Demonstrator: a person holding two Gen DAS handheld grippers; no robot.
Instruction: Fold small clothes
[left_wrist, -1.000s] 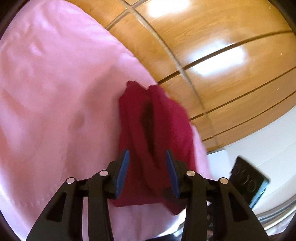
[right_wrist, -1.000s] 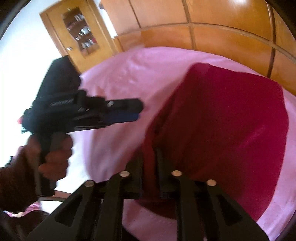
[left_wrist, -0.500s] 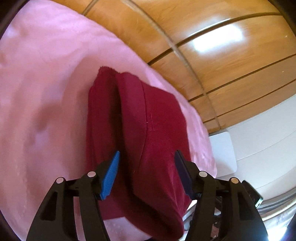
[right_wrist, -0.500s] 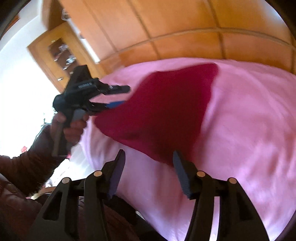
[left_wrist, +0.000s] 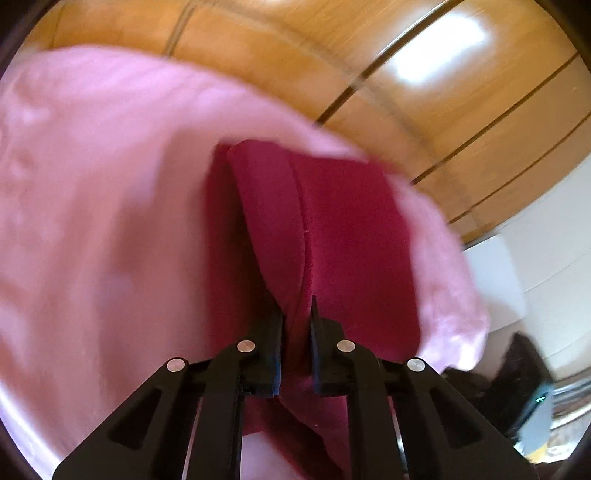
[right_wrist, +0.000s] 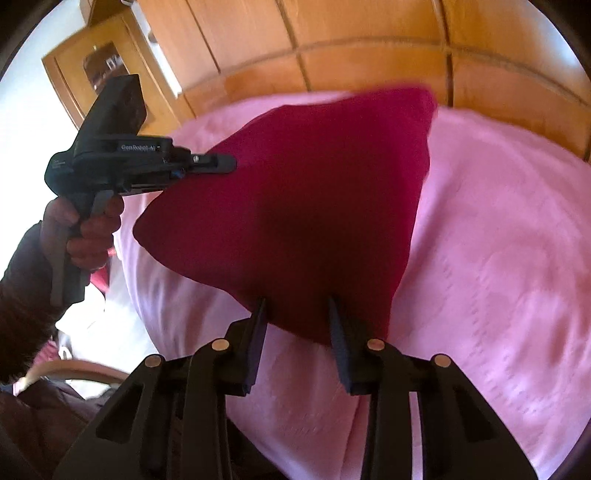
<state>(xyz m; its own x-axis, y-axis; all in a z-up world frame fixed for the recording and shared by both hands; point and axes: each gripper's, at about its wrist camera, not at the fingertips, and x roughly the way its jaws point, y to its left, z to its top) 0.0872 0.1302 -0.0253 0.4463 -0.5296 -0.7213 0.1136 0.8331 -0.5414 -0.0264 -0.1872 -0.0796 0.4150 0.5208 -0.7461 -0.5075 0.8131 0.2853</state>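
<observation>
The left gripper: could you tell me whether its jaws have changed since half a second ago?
Yes. The left gripper was open astride the red garment; its jaws have now closed on a fold of it, above the pink blanket.

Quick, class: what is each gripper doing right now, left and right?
Left gripper: closed, pinching an edge of the red garment.
Right gripper: open, holding nothing, fingers at the garment's near corner.

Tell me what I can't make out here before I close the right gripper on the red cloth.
- Left wrist view: the left gripper is shut on the red garment; the pinched edge is hidden between the fingers, and the picture is motion-blurred.
- Right wrist view: the right gripper is open; whether its fingers touch the cloth is unclear.
- Both views: the garment's type and its underside against the pink bedspread are hidden.
</observation>
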